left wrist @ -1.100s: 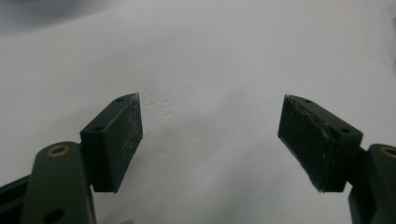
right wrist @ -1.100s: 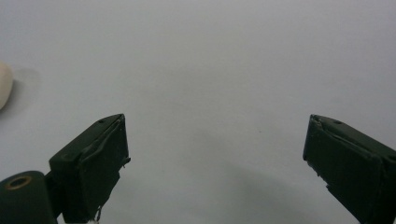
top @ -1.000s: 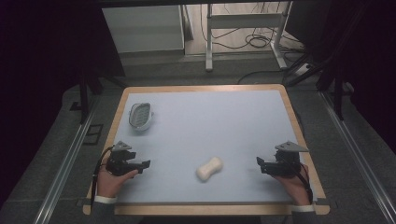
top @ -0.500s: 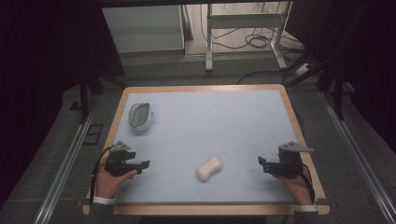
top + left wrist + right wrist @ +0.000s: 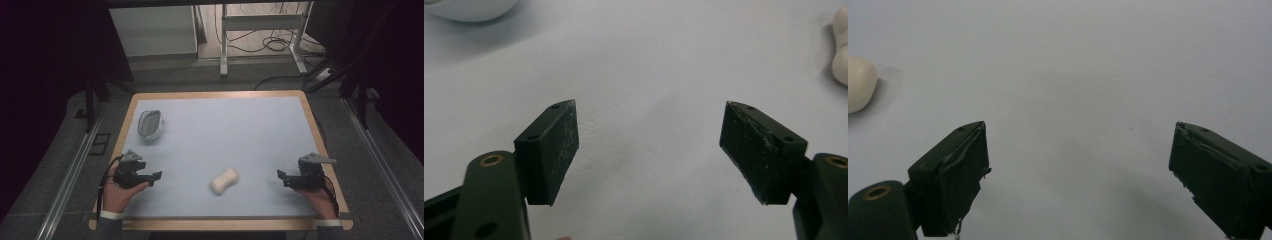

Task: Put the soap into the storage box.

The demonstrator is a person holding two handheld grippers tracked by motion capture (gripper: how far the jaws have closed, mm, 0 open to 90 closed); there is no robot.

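The cream-white, dog-bone-shaped soap bar lay flat on the pale blue worktop, near the front edge and roughly midway between the two hands, touching nothing. Its long axis ran on a diagonal, from the near-left end up to the far-right end as the high view showed it. The left gripper rested on the worktop to the left of the bar and the right gripper to its right, each pointing inward toward it; the two stood at about the same remove, with the right gripper perhaps marginally nearer, though the difference was too small to be certain. In the left gripper view the jaws stood spread wide with bare worktop between them, and the bar appeared at the right edge, ahead and off to that side of the jaw line. In the right gripper view the jaws were likewise spread wide and held nothing, and the rounded end of the bar appeared at the left edge, again ahead and off-axis. Neither pair of jaws was therefore lined up on the bar; either gripper would probably need to swing inward and approach across the narrow waist, square to the diagonal axis. A white oval soap dish with a ribbed insert sat well apart at the far left, on the left gripper's side.
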